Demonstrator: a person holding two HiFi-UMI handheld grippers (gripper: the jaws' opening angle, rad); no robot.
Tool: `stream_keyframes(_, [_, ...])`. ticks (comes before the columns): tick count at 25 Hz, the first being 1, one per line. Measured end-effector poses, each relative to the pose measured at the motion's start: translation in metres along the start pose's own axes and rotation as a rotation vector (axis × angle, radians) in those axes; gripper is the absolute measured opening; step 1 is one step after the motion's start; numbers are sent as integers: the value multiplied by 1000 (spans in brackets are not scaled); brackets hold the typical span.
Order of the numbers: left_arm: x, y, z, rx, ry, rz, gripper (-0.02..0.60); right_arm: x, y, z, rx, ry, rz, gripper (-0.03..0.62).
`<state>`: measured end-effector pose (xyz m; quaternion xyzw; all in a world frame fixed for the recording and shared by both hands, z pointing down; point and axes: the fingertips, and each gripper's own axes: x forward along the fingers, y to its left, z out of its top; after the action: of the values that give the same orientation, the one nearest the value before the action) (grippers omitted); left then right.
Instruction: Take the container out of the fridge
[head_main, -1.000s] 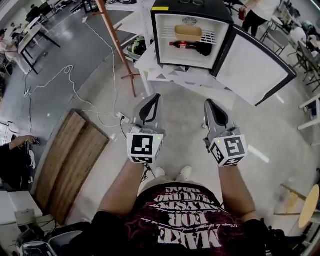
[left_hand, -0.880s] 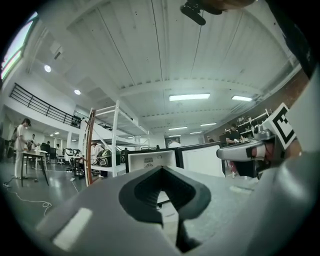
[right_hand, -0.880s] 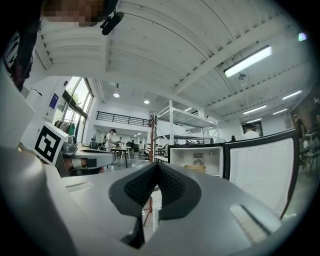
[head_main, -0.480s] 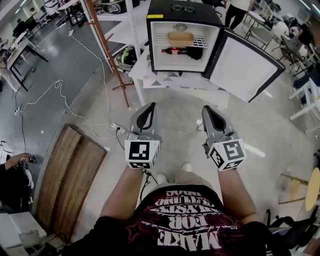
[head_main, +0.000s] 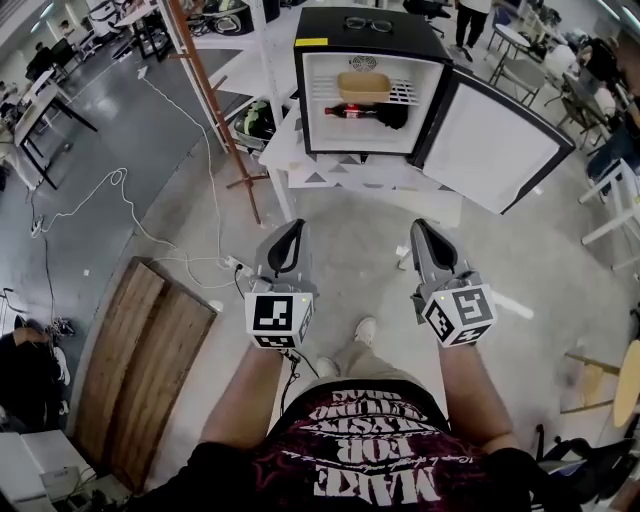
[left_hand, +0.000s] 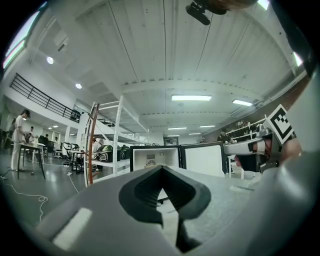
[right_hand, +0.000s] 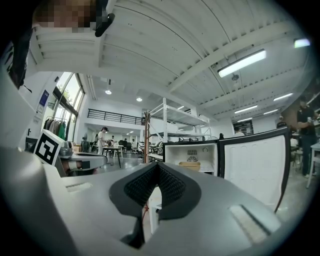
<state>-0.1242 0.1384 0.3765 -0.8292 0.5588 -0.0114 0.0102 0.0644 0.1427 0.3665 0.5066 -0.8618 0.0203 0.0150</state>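
A black mini fridge (head_main: 330, 22) stands on a low white table (head_main: 285, 150), its door (head_main: 492, 145) swung open to the right. On its upper wire shelf sits a tan container (head_main: 364, 87), with a cola bottle (head_main: 360, 112) lying below it. My left gripper (head_main: 291, 231) and right gripper (head_main: 423, 231) are held side by side over the floor, well short of the fridge, both shut with nothing in them. The right gripper view shows the container (right_hand: 190, 164) inside the fridge (right_hand: 172, 156), beyond the shut right gripper (right_hand: 157, 166). The left gripper (left_hand: 161, 169) looks at the fridge (left_hand: 142, 161) too.
A pair of glasses (head_main: 369, 24) lies on the fridge top. A slanted wooden pole (head_main: 212, 110) and white shelving stand left of the fridge. Cables (head_main: 100, 195) trail across the floor, wooden boards (head_main: 150, 350) lie at left, and a stool (head_main: 625, 380) stands at far right.
Both grippers have sunk slightly in the head view and stay shut, side by side. The view has shifted a little; the fridge and its contents have not changed.
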Motion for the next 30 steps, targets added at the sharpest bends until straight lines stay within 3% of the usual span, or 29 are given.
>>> stream_keyframes(10, [53,8,-6,-81,26,-6,0,41,-25,-4,-34,10,34,25])
stream_keyframes(30, [132,26,-20,-50,71,49,0,118,-73,-24,13,60,121,25])
